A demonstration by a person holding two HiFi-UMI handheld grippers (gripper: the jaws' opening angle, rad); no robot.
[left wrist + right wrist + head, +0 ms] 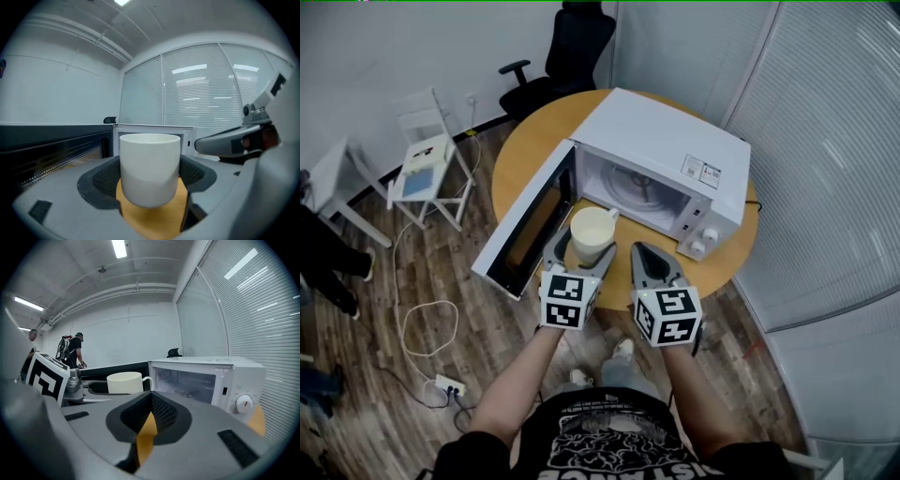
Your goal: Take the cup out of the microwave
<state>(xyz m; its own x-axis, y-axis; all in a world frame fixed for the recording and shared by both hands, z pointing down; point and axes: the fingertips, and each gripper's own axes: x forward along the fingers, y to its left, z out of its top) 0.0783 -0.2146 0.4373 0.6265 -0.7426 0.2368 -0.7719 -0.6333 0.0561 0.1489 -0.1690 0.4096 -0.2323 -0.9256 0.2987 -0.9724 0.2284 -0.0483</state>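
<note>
Wooden table (517, 155), open microwave (675, 141) (door (525, 227) alongside), left gripper (585, 253) jaws clamp cup (592, 231), right gripper (643, 251) jaws closed.

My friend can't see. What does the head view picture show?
The left gripper holds a cream cup just outside the open white microwave on a round wooden table. The right gripper beside it is shut and empty.

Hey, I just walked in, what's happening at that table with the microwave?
A person is working with a gripper in each hand. The left gripper is clamped on a white cup, holding it just outside the white microwave, whose door stands open on the round wooden table. The right gripper is beside it, jaws together and empty. The cup is out of the cavity and appears to be held off the table.
</note>
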